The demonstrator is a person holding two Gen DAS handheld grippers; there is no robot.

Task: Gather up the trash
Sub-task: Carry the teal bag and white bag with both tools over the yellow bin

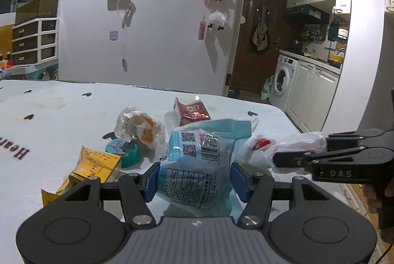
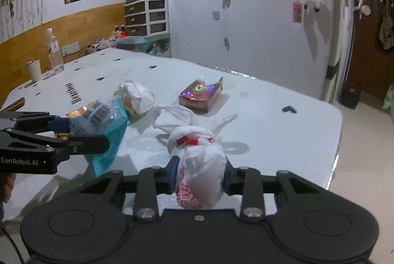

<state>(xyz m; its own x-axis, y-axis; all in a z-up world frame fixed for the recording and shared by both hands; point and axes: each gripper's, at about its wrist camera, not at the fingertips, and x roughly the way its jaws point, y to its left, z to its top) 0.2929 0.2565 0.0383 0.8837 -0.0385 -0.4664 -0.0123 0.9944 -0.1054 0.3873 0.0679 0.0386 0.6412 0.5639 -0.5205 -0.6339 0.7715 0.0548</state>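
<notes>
Near the tabletop's (image 2: 270, 101) right edge | my right gripper (image 2: 200, 176) clamps a knotted white plastic bag (image 2: 199, 165), red contents unclear | my left gripper (image 1: 194, 181) clamps a pale-blue barcoded plastic packet (image 1: 197, 165) | a yellow carton (image 1: 91, 169) is half hidden behind it.

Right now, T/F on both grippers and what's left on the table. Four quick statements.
1. The left gripper is shut on the blue snack packet. True.
2. The right gripper is open and empty. False: it is shut on the white plastic bag.
3. The red packet lies on the table, ungripped. True.
4. The teal round lid sits on the floor. False: it is on the table beside the yellow packet.
</notes>
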